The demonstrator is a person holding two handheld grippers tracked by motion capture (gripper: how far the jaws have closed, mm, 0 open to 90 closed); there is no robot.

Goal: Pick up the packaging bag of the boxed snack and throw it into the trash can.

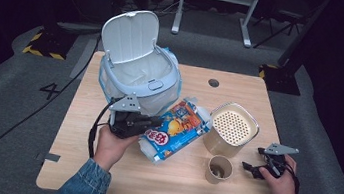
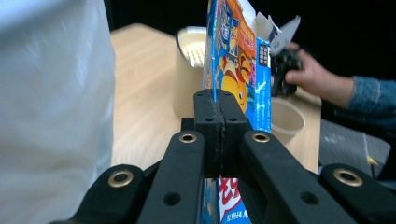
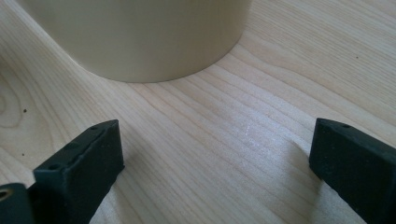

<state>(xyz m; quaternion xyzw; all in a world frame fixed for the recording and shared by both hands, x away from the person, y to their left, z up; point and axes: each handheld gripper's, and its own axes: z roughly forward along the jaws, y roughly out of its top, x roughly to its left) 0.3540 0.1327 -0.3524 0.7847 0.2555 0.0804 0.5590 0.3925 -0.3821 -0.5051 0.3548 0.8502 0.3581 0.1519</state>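
A blue and orange snack bag (image 1: 178, 128) lies tilted on the wooden table (image 1: 100, 168), in front of a white bin (image 1: 138, 72) whose lid stands open over a plastic liner. My left gripper (image 1: 152, 122) is shut on the bag's near edge. The left gripper view has the jaws pressed together (image 2: 218, 100) on the snack bag (image 2: 233, 56), which rises edge-on above them. My right gripper (image 1: 254, 159) rests open on the table at the right, nothing between its jaws (image 3: 215, 154). Just ahead of them stands a beige round wall (image 3: 140, 37).
A beige canister with a perforated lid (image 1: 232, 127) stands right of the bag, and a paper cup (image 1: 219, 170) in front of it. The bin's liner (image 2: 51, 102) fills the left of the left gripper view. A cable hole (image 1: 213, 83) lies at the table's back.
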